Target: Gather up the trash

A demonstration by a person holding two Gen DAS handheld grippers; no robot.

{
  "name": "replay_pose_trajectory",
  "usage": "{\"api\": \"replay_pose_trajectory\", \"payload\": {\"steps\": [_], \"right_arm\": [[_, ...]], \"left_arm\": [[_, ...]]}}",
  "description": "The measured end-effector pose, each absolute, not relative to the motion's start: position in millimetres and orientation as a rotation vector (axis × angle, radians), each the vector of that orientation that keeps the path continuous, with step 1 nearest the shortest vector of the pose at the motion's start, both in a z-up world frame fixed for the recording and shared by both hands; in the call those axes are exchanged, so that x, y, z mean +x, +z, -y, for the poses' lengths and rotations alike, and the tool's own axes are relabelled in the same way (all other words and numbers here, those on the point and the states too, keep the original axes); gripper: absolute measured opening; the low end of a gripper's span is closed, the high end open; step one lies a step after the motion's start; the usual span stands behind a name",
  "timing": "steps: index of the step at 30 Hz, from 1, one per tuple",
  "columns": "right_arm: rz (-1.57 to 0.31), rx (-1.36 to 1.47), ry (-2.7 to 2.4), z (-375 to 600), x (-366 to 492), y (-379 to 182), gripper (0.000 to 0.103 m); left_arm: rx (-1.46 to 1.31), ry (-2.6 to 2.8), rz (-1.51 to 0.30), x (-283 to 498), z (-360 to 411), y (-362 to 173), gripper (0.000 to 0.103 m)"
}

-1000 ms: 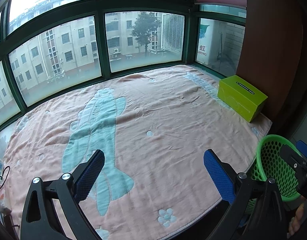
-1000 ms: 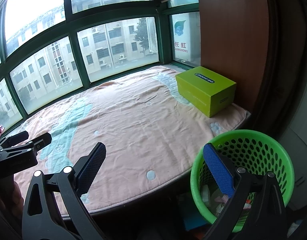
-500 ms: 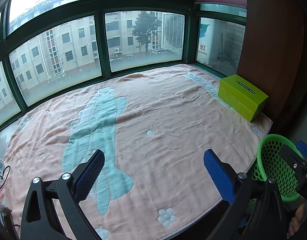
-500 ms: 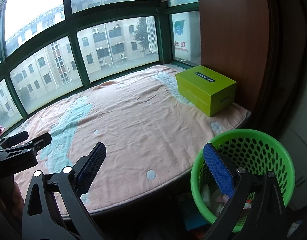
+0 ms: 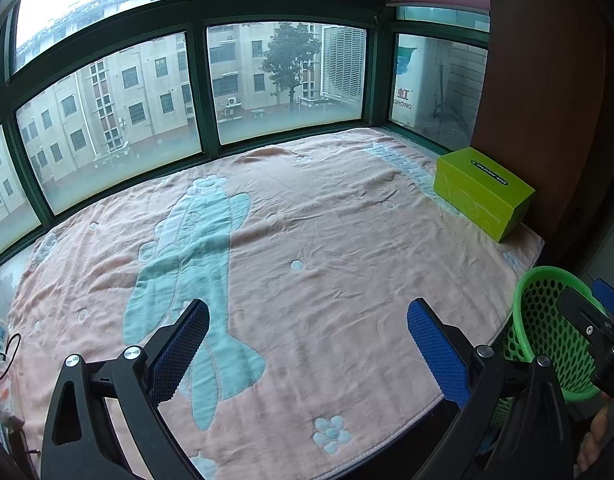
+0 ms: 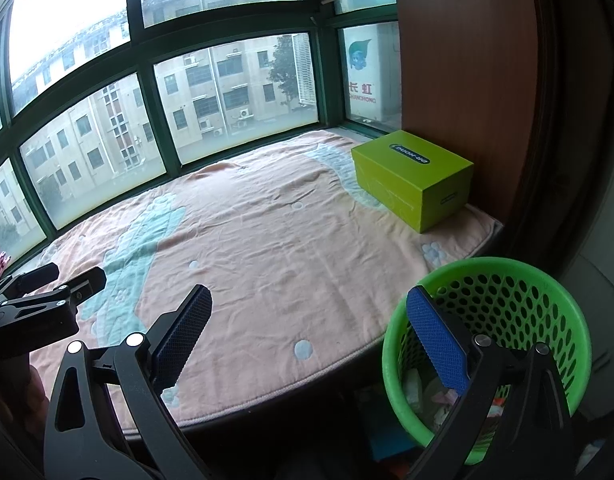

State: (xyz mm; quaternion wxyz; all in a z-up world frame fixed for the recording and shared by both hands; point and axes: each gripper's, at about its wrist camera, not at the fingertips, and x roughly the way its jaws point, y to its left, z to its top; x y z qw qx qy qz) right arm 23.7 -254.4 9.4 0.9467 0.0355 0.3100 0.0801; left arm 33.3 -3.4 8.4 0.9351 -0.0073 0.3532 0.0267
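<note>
Right gripper (image 6: 307, 332) spread wide, empty, hanging at the blanket (image 6: 267, 248) edge, with the green basket (image 6: 507, 276) at its 4 o'clock holding crumpled paper scraps (image 6: 423, 390); left gripper (image 5: 307, 336) equally wide, empty, over the blanket. Nothing has shifted over the last second, both just hold. Only a yellow-green box (image 5: 483, 196) at 2 o'clock; no loose trash visible, so collecting looks done.

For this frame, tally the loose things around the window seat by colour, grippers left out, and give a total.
Green: 2, the box on the blanket and the basket off its edge.
Pink and teal: 1, the blanket itself.
Pale scraps in the basket: too jumbled to count.
Total: 3 countable things.
</note>
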Motion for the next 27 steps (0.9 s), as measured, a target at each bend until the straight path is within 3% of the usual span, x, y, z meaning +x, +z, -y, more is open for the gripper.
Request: {"api": "replay_pose_trajectory", "payload": {"steps": [27], "right_arm": [[-0.639,0.072,0.173,251.5,23.7,8.1,0.097]], "left_arm": [[-0.017,0.061,-0.732,35.8,1.2,5.3,0.096]]}}
